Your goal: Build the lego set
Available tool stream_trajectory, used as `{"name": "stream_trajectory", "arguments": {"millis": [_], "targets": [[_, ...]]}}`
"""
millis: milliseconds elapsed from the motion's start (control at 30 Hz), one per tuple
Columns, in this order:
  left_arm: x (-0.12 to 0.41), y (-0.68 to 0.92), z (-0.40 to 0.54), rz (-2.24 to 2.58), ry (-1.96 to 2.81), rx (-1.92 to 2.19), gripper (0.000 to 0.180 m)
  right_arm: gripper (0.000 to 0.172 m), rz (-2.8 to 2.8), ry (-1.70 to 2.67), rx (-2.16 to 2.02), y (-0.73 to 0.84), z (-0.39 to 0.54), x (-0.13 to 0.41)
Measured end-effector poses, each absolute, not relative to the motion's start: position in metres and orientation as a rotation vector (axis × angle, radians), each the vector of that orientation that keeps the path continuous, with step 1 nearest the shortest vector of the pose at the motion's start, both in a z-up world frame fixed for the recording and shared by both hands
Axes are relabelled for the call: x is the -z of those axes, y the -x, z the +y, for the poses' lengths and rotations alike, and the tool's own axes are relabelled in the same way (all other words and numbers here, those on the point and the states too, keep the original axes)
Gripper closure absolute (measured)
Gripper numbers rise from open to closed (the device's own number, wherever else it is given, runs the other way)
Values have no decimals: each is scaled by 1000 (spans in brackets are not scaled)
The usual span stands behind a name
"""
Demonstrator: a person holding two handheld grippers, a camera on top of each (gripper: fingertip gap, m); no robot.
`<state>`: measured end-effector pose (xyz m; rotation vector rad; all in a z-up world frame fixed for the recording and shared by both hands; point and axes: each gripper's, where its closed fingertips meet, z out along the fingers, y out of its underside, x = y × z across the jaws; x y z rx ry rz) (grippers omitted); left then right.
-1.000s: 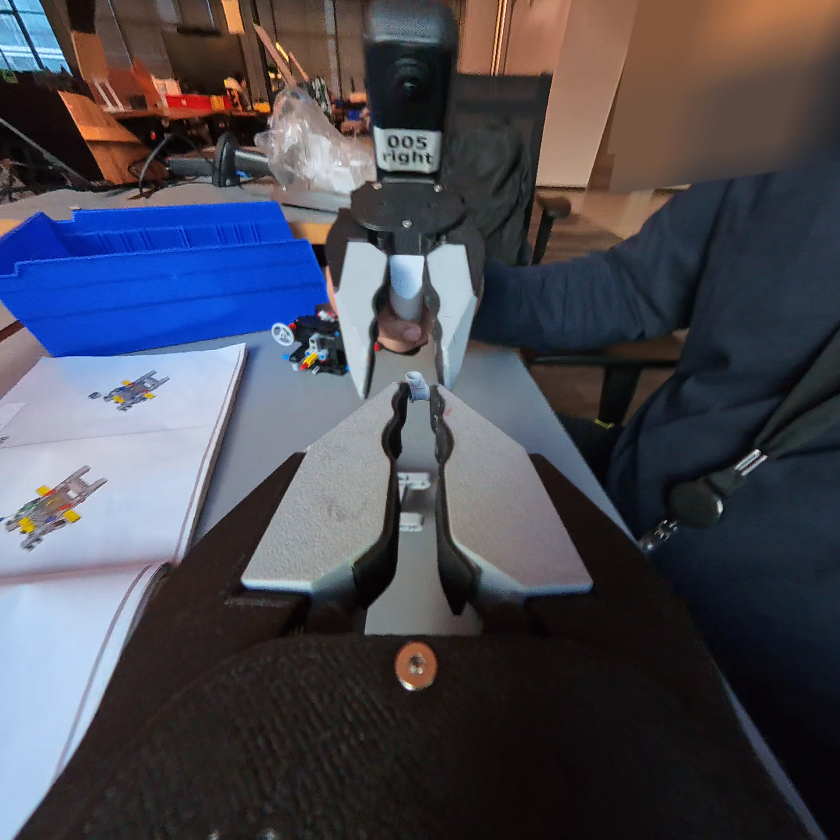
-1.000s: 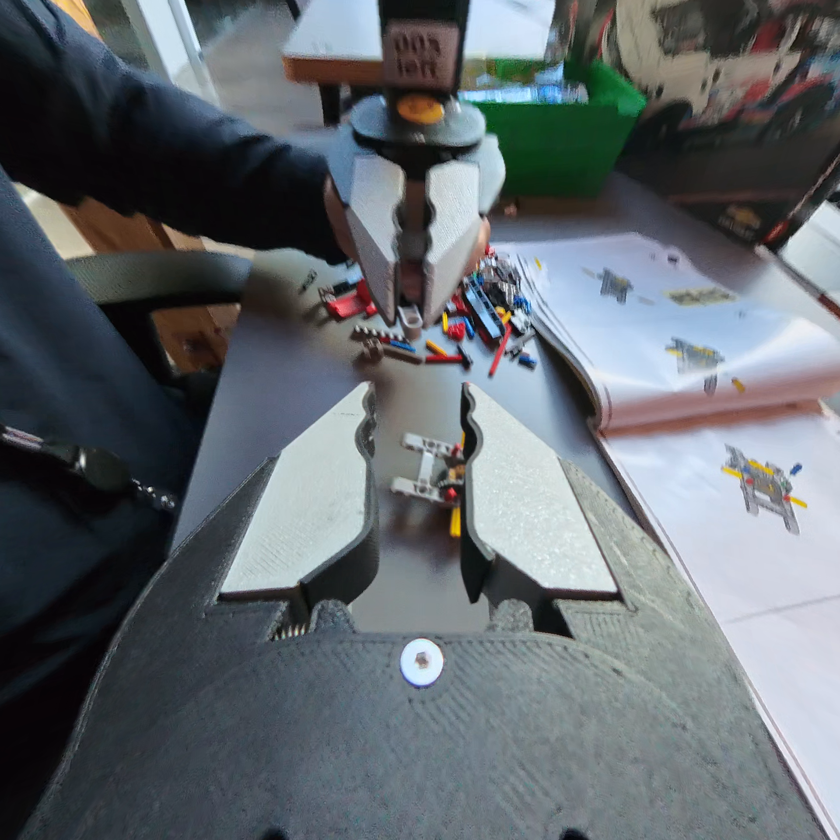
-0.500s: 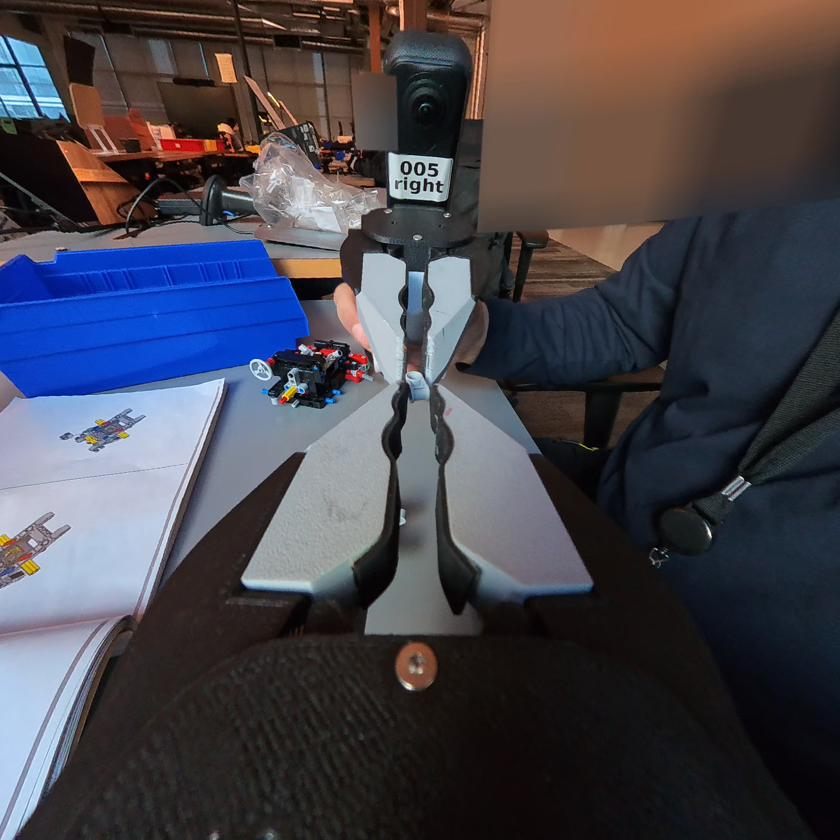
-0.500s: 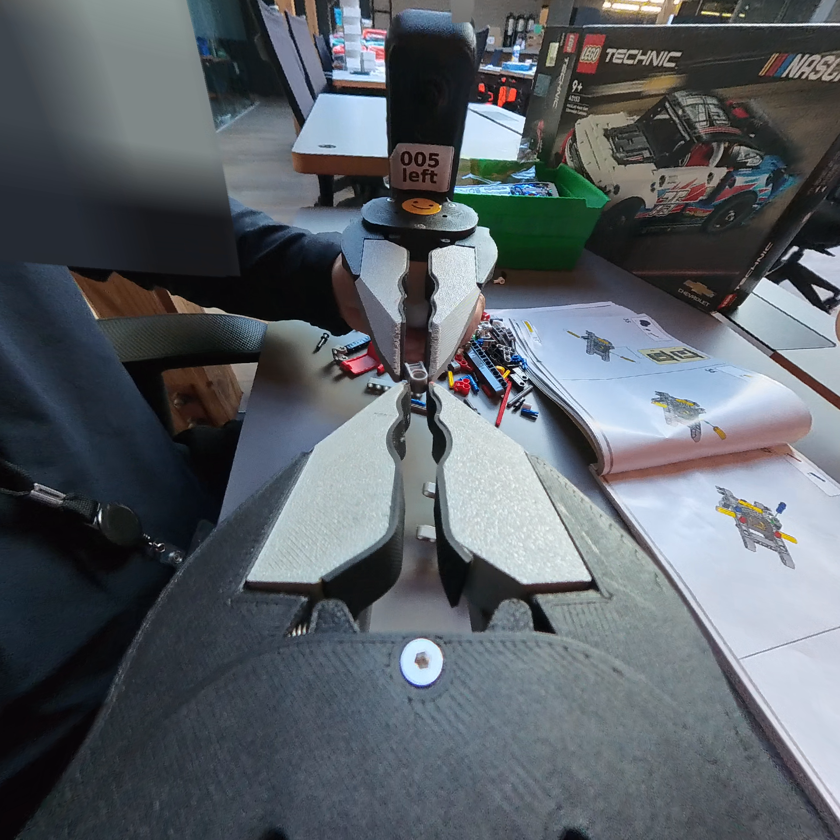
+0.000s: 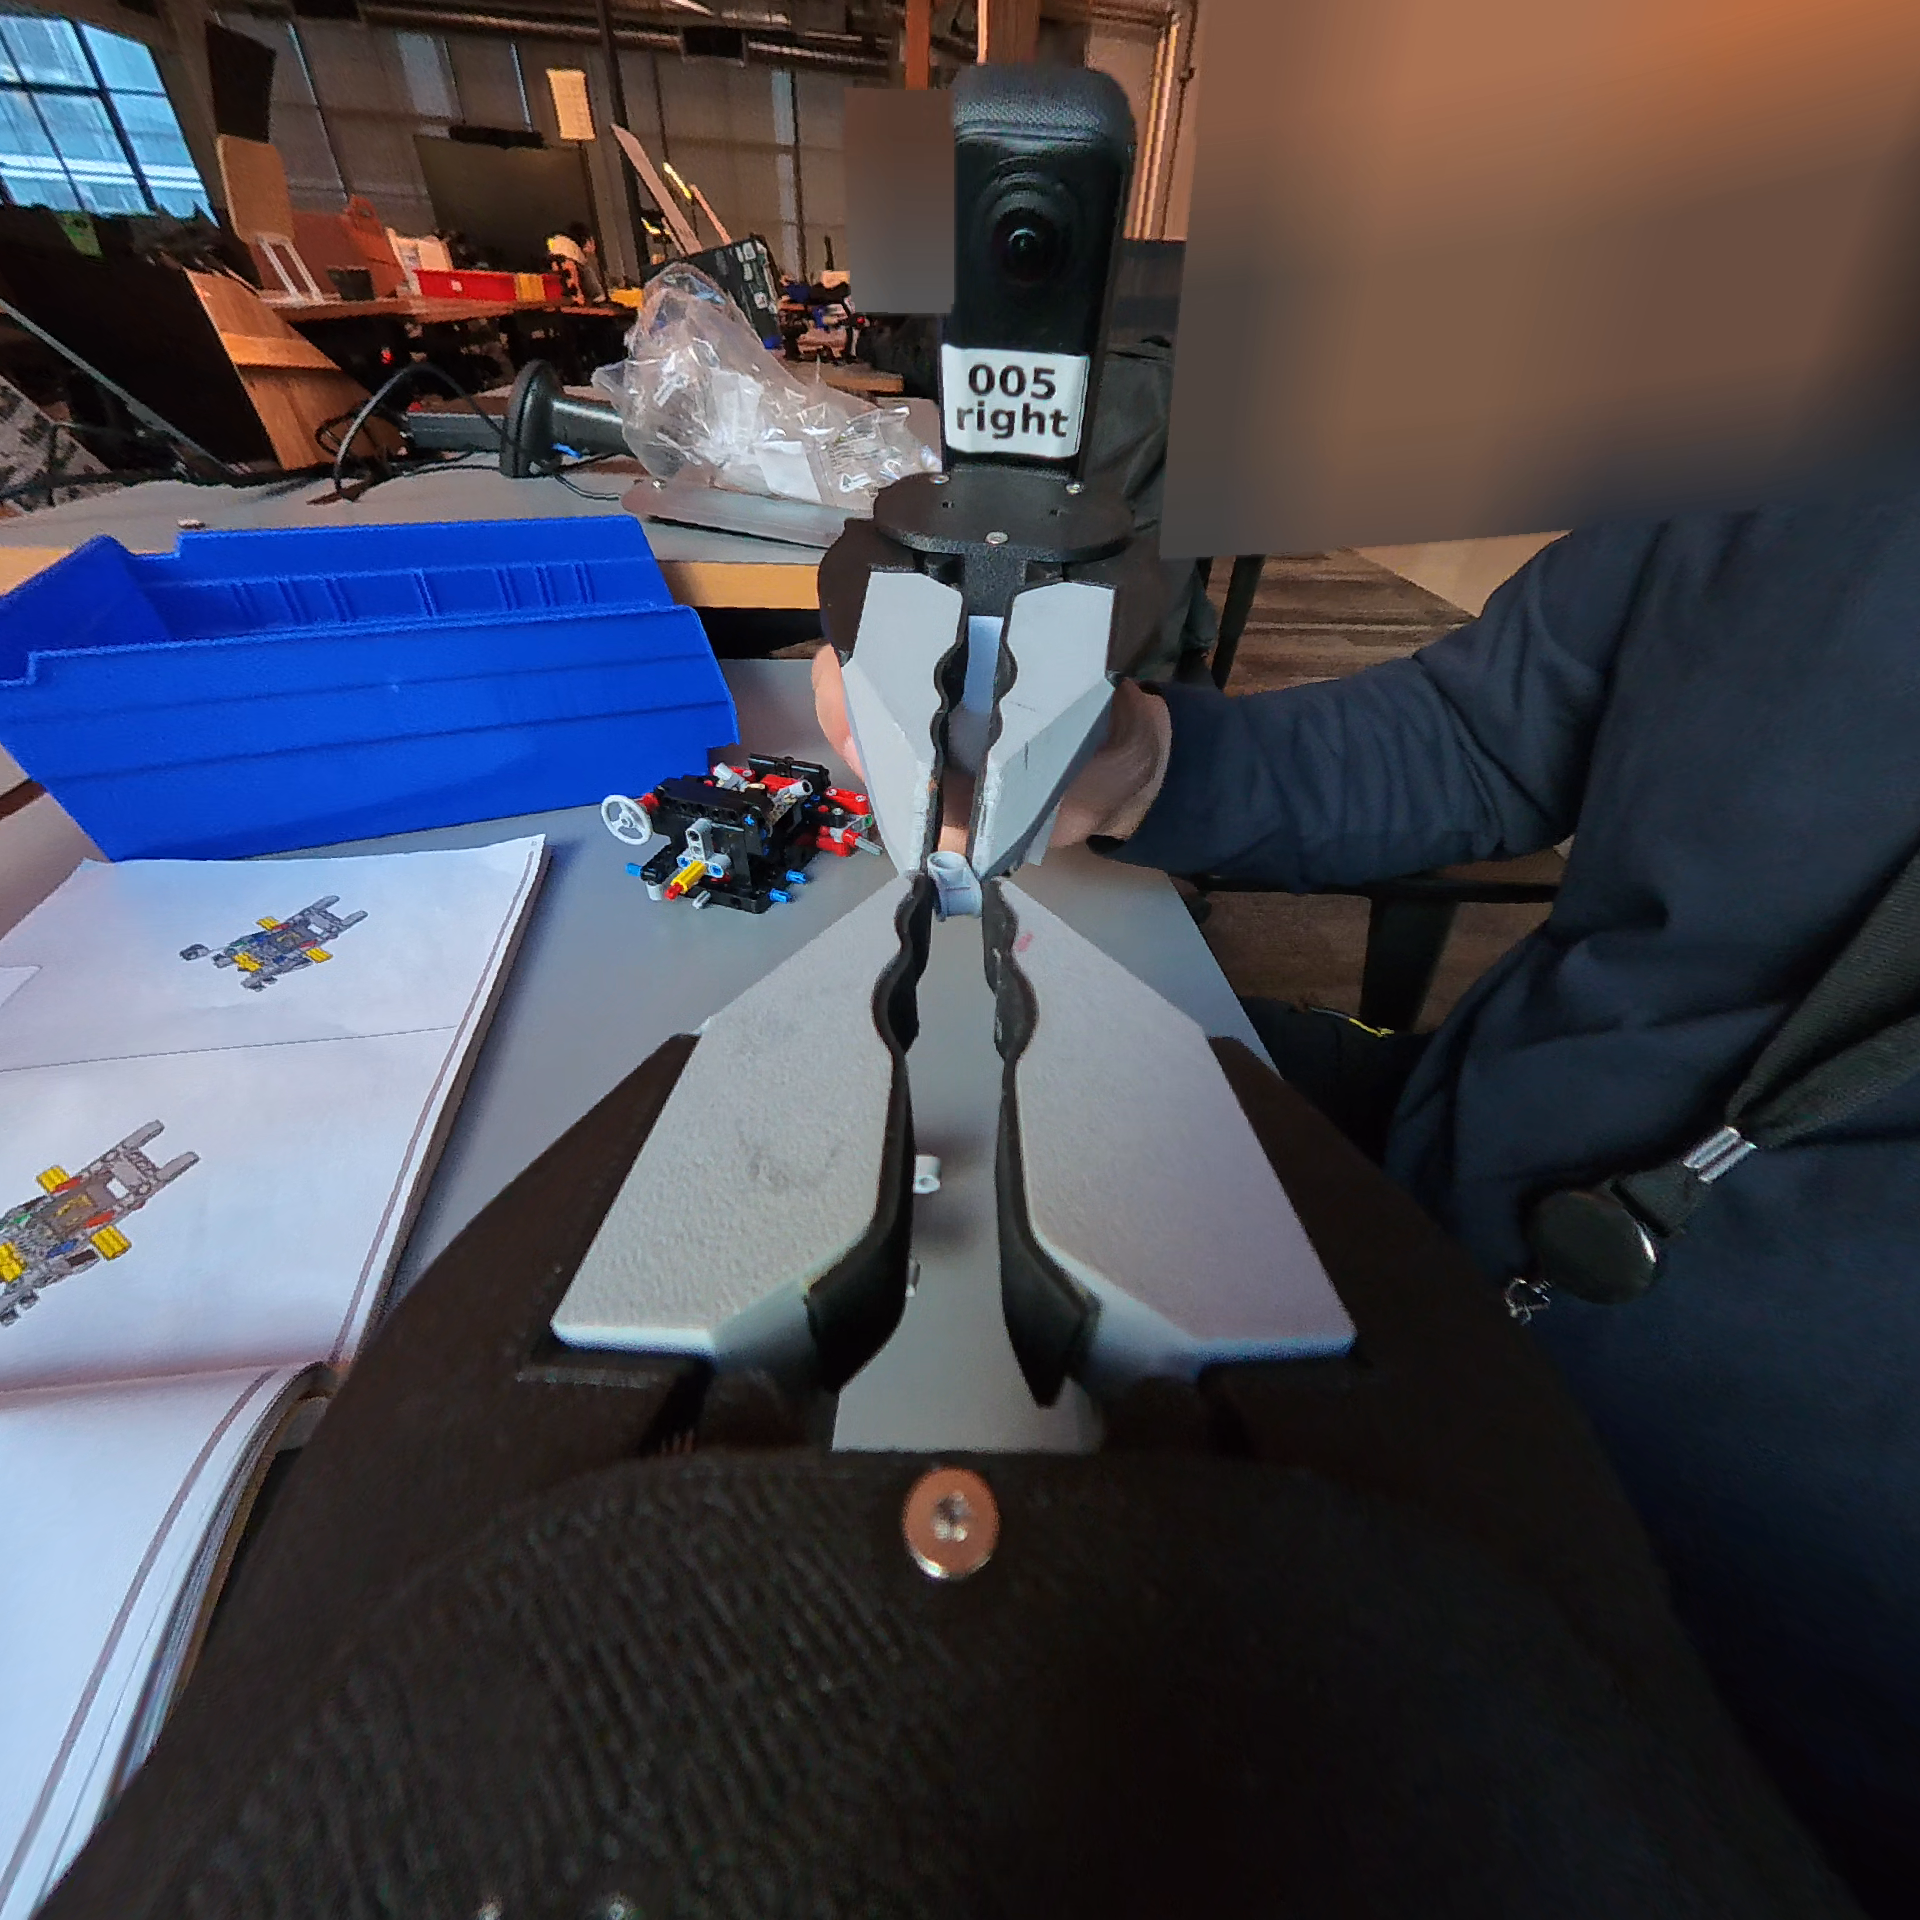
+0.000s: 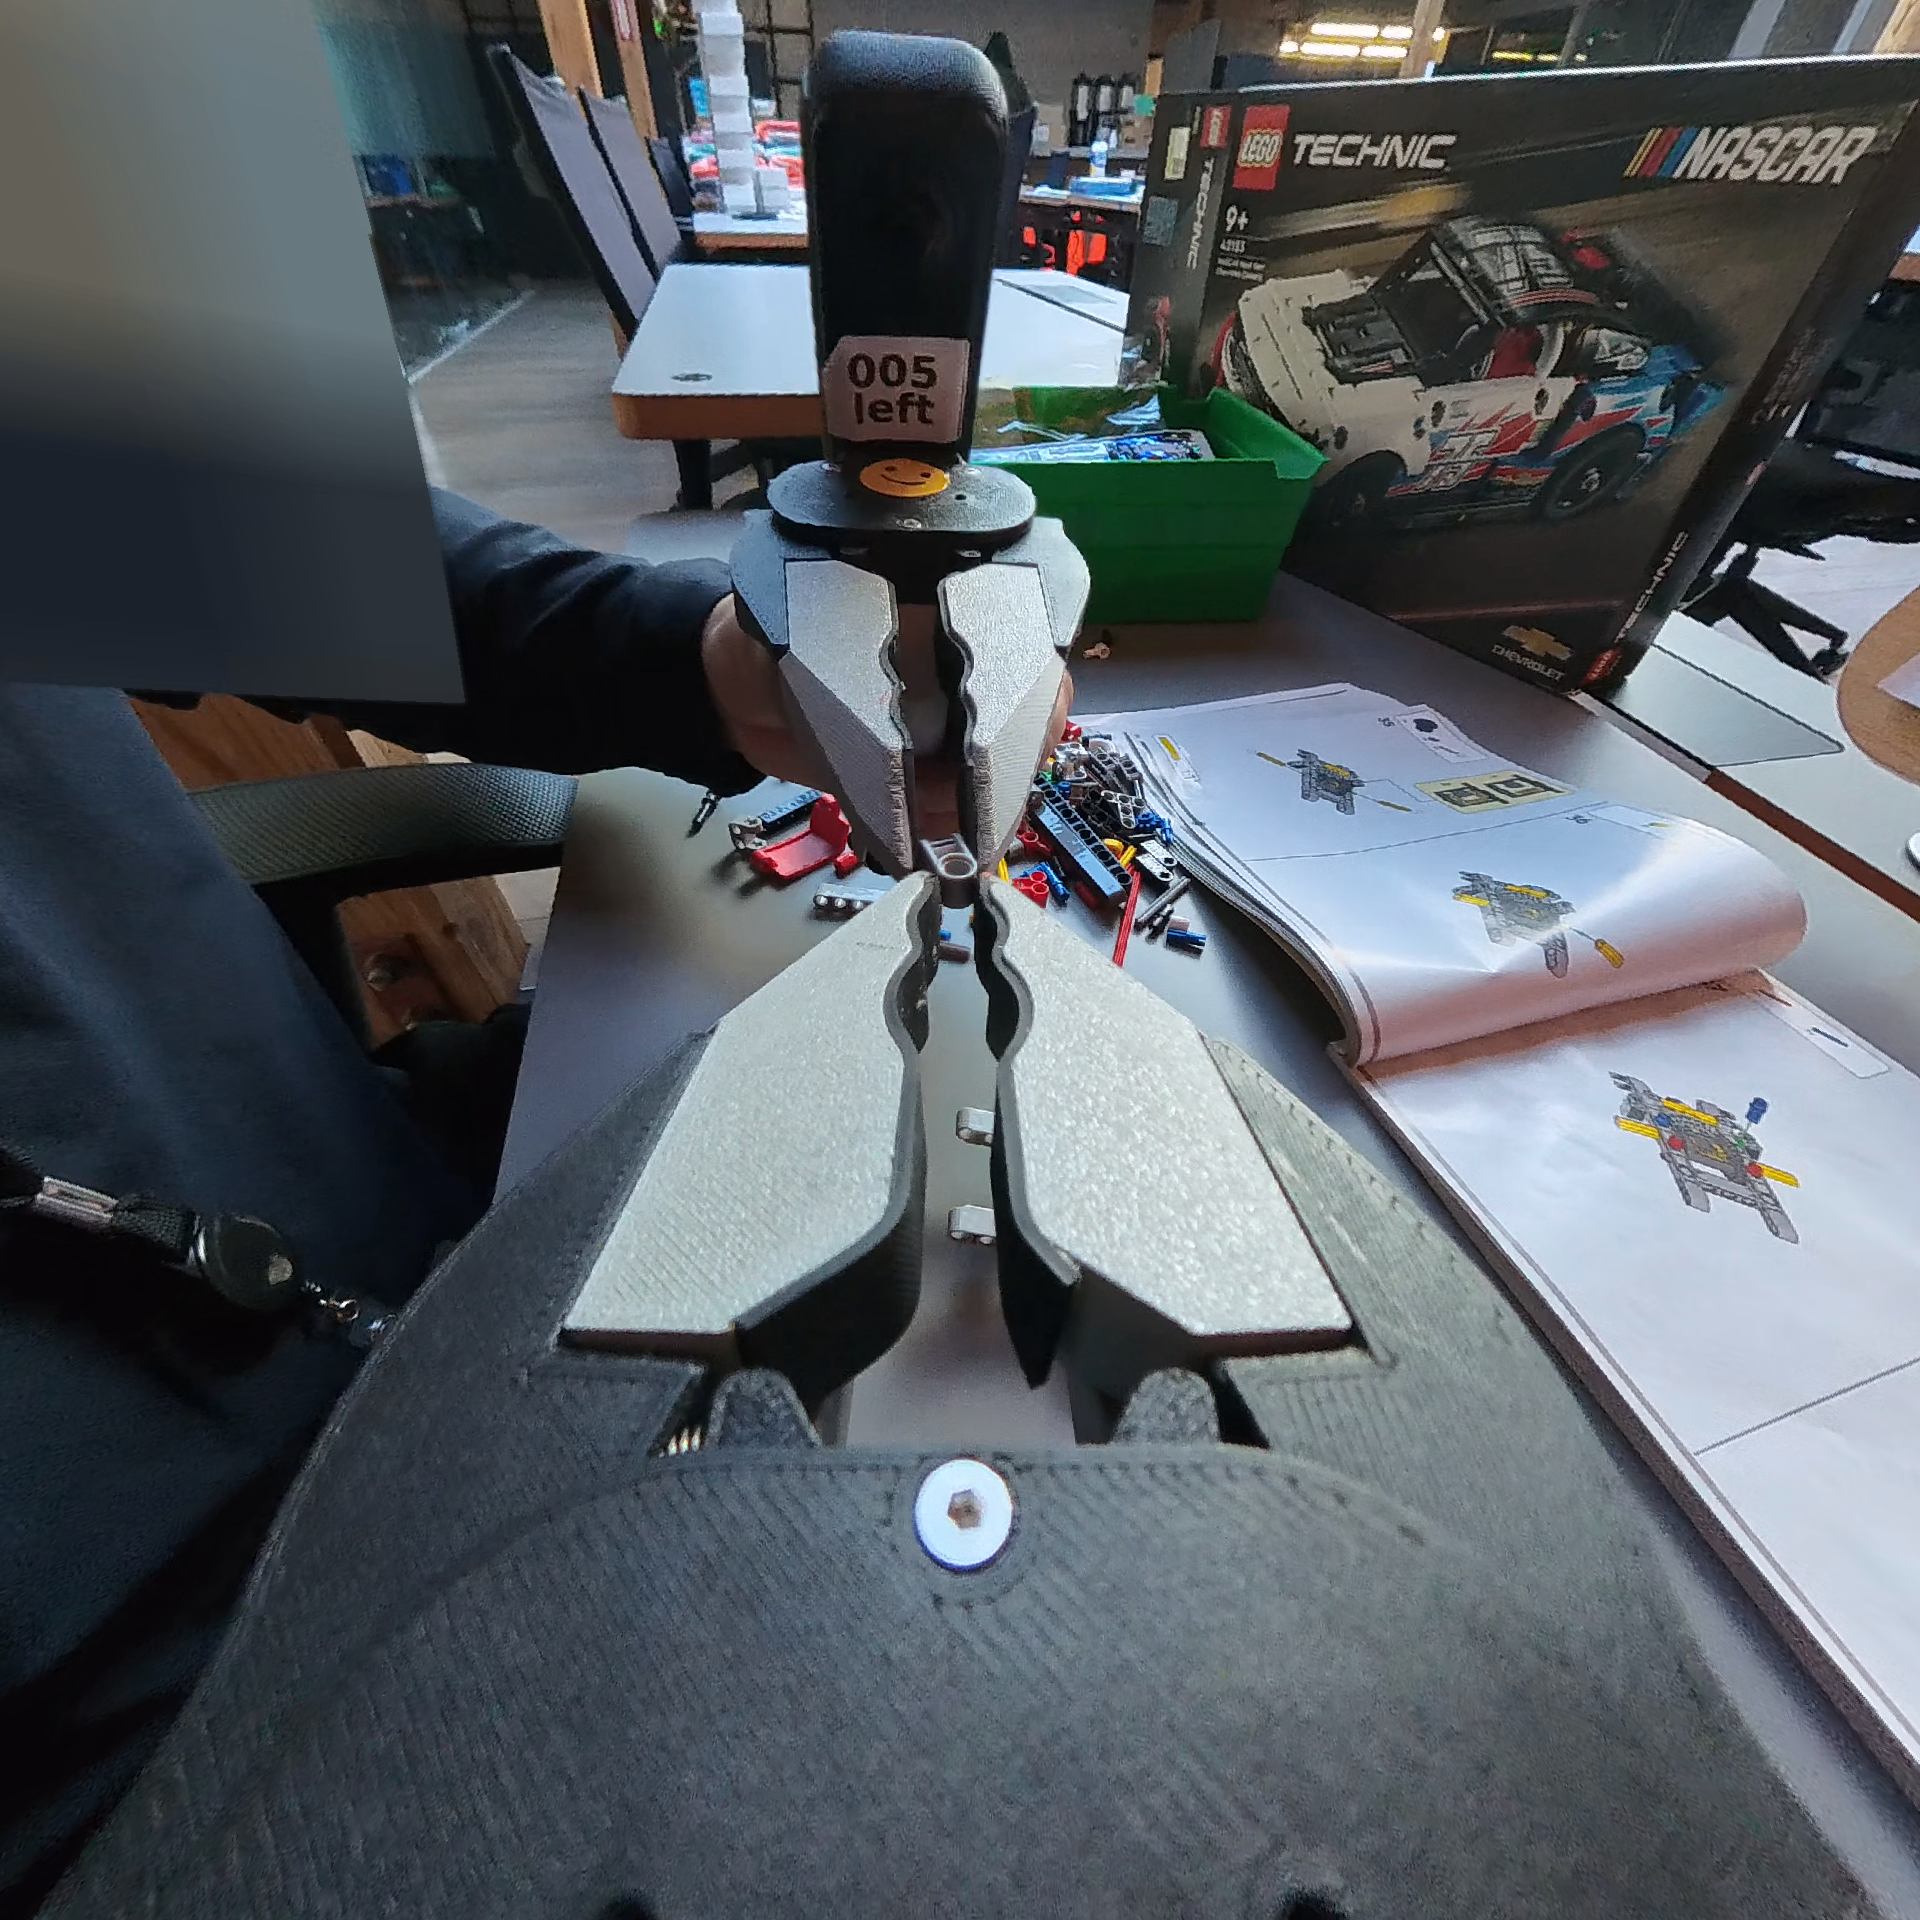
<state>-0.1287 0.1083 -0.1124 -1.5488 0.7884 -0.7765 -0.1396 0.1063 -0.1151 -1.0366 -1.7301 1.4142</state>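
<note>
Both your left hand-held gripper (image 5: 954, 902) and right hand-held gripper (image 6: 958, 902) pinch one tiny grey connector piece (image 5: 954, 881) tip-to-tip; any twist could flick it onto the surface (image 5: 623, 997).

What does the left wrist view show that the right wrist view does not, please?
Only the left wrist view shows the blue bin, the partly built model and a crumpled clear bag.

Only the right wrist view shows the green bin, the large printed box and the pile of loose pieces.

Both show the open instruction book and the two tools meeting tip to tip at one small grey connector piece.
</note>
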Motion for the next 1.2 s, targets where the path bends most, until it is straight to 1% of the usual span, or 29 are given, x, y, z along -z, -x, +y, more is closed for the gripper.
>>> {"name": "stream_trajectory", "arguments": {"millis": [267, 833, 1033, 1200], "targets": [[113, 128, 113, 790, 1579, 680, 175, 168, -1710, 1044, -1334, 138, 111, 115], [110, 131, 117, 680, 1615, 596, 175, 168, -1652, 1119, -1404, 140, 113, 113], [110, 130, 114, 672, 1621, 633, 175, 169, -1629, 1126, -1481, 139, 110, 112], [106, 130, 111, 619, 1615, 748, 175, 169, -1607, 1115, -1533, 139, 108, 111]]}}
